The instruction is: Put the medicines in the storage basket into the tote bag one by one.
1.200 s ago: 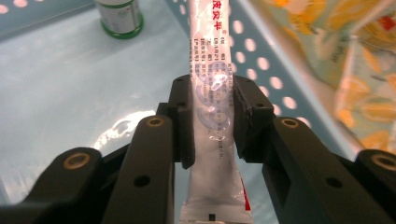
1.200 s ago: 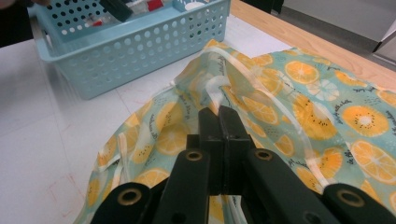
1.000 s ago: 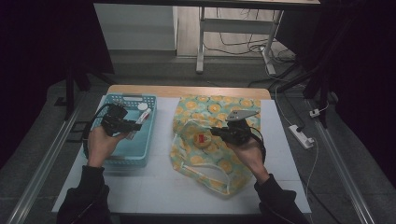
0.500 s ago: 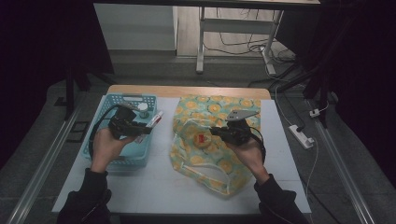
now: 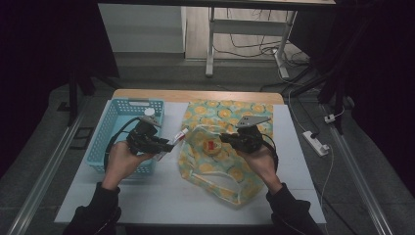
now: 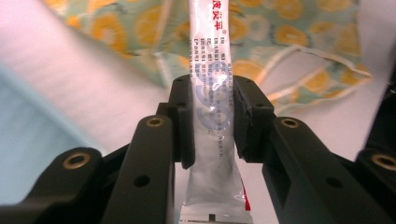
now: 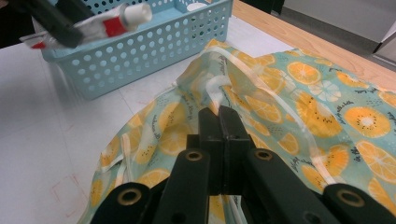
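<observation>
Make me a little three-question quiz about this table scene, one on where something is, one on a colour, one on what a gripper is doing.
1. Where is the tube?
A. lying in the basket
B. clamped in the left gripper
C. inside the bag

2. What colour is the basket?
A. light blue
B. red
C. black

3. How do the right gripper's jaws stand?
A. wide open above the table
B. holding the tube
C. shut on the bag's edge

Key:
1 B, the left gripper has its jaws pressed on both sides of the tube.
2 A, its perforated walls are pale blue beside the white table.
3 C, the right gripper has its jaws closed together on the rim of the orange-print bag.
</observation>
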Available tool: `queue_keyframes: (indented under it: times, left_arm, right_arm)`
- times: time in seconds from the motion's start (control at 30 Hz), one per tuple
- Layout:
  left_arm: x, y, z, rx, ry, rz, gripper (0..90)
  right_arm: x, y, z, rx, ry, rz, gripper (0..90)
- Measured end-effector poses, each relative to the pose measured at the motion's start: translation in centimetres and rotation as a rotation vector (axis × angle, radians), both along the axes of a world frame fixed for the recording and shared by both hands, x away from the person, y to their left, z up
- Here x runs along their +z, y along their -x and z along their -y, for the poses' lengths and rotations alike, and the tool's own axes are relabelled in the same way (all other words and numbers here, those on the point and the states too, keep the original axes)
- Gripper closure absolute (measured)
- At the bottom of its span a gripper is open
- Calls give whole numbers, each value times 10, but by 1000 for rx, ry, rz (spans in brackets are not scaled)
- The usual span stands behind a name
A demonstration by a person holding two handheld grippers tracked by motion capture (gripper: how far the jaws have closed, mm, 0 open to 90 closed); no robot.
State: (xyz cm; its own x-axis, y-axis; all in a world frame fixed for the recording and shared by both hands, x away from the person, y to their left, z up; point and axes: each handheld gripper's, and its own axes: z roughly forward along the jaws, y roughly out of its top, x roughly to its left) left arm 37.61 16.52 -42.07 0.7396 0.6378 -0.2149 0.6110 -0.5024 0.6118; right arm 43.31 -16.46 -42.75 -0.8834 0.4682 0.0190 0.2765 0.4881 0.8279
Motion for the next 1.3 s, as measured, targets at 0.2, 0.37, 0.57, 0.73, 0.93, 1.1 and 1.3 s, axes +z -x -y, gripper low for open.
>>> queue_keyframes:
  times: [0.2,0.37,0.57,0.73,0.93,1.1,1.3]
  left_arm:
    - [-2,5,19,-57,-4,-10,708]
    - [-6,5,32,-89,-17,-17,708]
    - [-14,4,50,-124,-37,-32,709]
    - [-21,2,63,-141,-51,-39,708]
    - [-29,-1,77,-153,-67,-44,708]
    - [-36,-7,85,-143,-72,-51,708]
    - [-38,-15,94,-143,-78,-46,708]
  right_arm:
    - [2,0,2,-3,-8,5,896]
    - [4,0,3,-8,-14,9,896]
    - [6,0,5,-13,-23,13,896]
    - [7,1,4,-13,-24,16,896]
    - [5,2,0,-3,-18,16,896]
    - [4,3,-2,5,-9,18,896]
    - [4,3,-3,6,-8,15,896]
